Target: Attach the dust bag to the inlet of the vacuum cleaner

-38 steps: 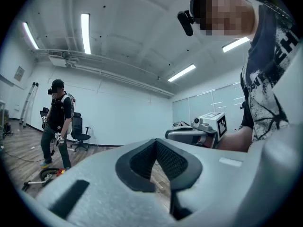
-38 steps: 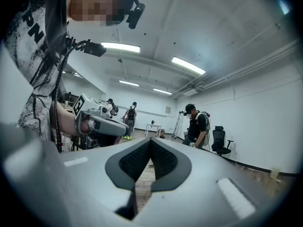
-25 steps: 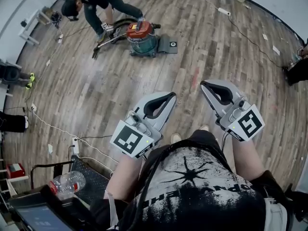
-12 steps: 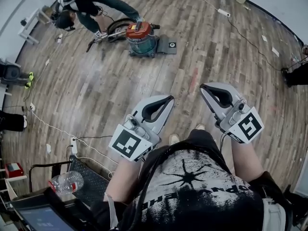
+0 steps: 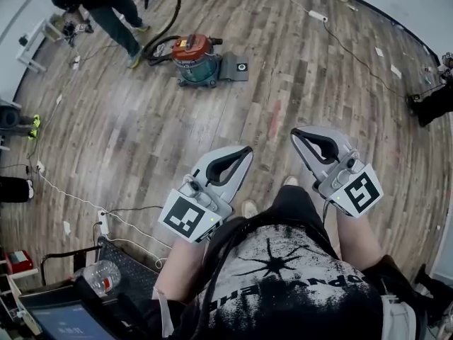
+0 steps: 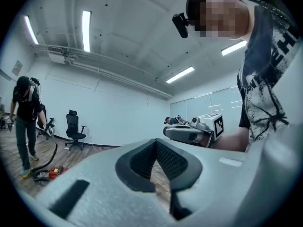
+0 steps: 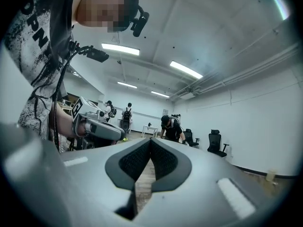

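Well beyond left tool, right tool: vacuum cleaner; both closed, empty.

**Vacuum cleaner**: an upright teal drum with a red lid, standing on the wooden floor at the far side of the room. A black hose curves up and away from its left side.

**Dust bag**: flat and dark grey, with a small pale ring, lying on the floor just right of the drum.

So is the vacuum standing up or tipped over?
Standing up: the vacuum sits on its base on the floor, with its red lid on top.
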